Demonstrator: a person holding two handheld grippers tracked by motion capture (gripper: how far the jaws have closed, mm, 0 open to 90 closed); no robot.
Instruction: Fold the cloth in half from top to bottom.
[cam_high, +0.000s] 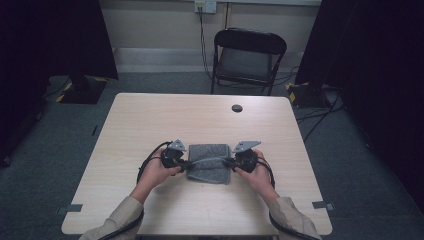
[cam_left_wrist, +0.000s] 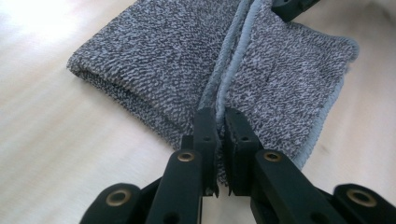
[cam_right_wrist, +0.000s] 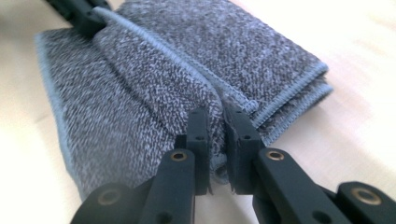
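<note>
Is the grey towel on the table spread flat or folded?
Folded: the grey towel lies in stacked layers, hemmed edges doubled at one corner, with a raised ridge across its top.

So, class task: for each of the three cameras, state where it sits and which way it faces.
High view: above the person's side, facing forward and down on the table; forearms, both hands show.
Left gripper view: rides the left tool, facing along its jaws at the grey towel.
Right gripper view: rides the right tool, likewise.
Shared: towel, opposite tool.

One grey towel, two tongs, one table, one folding chair
</note>
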